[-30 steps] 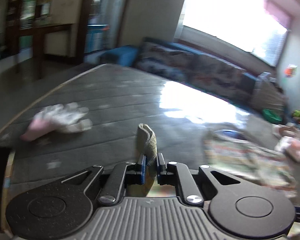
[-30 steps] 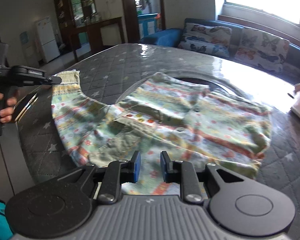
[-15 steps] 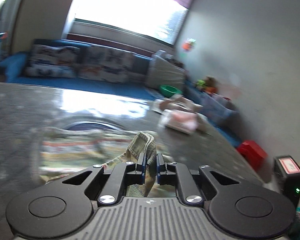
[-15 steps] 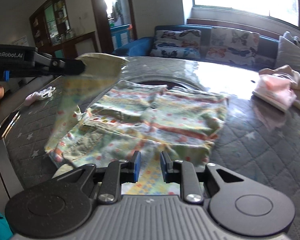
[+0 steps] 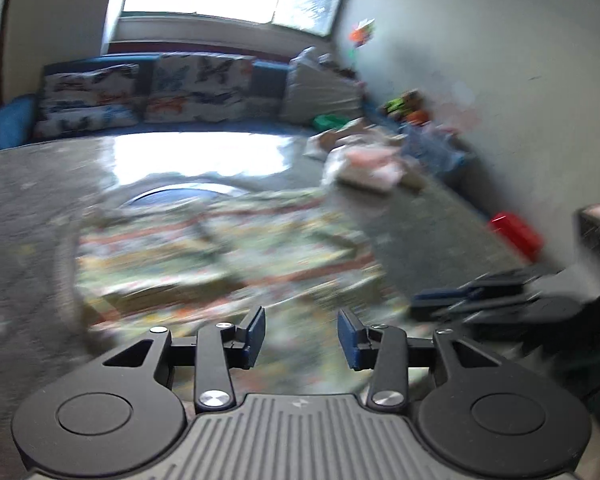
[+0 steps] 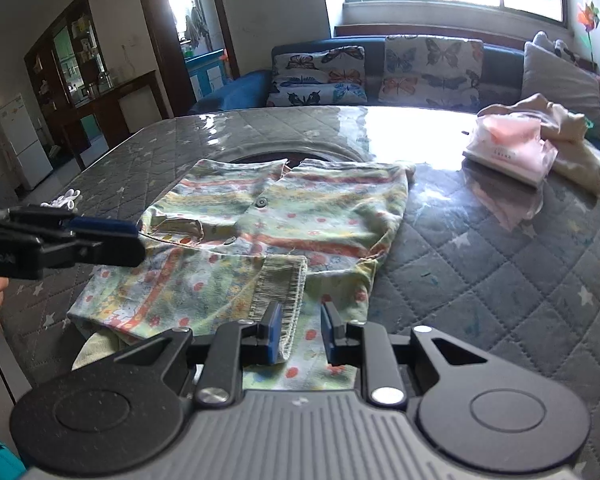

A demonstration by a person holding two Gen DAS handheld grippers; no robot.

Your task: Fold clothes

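Left wrist view – garment: a small patterned cotton shirt (image 5: 228,264), pale green with orange-red stripes and tiny flowers, lies spread on the tabletop, heavily blurred.
Left wrist view – left gripper (image 5: 301,338): black, blue-padded; its jaws are opening, nothing pinched between them, the shirt below the gap.
Left wrist view – right gripper (image 5: 440,300): a blurred dark shape at the right edge, near the shirt's border.
Left wrist view – surface: a grey quilted tabletop (image 5: 28,208) with small stars under a glossy clear cover that mirrors the window.
Left wrist view – containers: a red box-like thing (image 5: 516,234) by the wall; contents cannot be told.
Right wrist view – garment: the shirt (image 6: 292,216) lies buttoned and flat in the middle of the tabletop (image 6: 500,264), one sleeve folded inward, its ribbed cuff (image 6: 282,292) toward the camera.
Right wrist view – right gripper (image 6: 299,330): jaws narrowly apart over the shirt's near hem; the left pad touches the cuff edge, no grip visible.
Right wrist view – left gripper (image 6: 134,236): enters from the left, level with the shirt's collar side; its jaws are seen edge-on.
Right wrist view – pile: soft pink and cream folded clothes (image 6: 528,148) at the far right, well apart from the shirt.
Right wrist view – small item: white crumpled fabric (image 6: 62,200) near the left edge.
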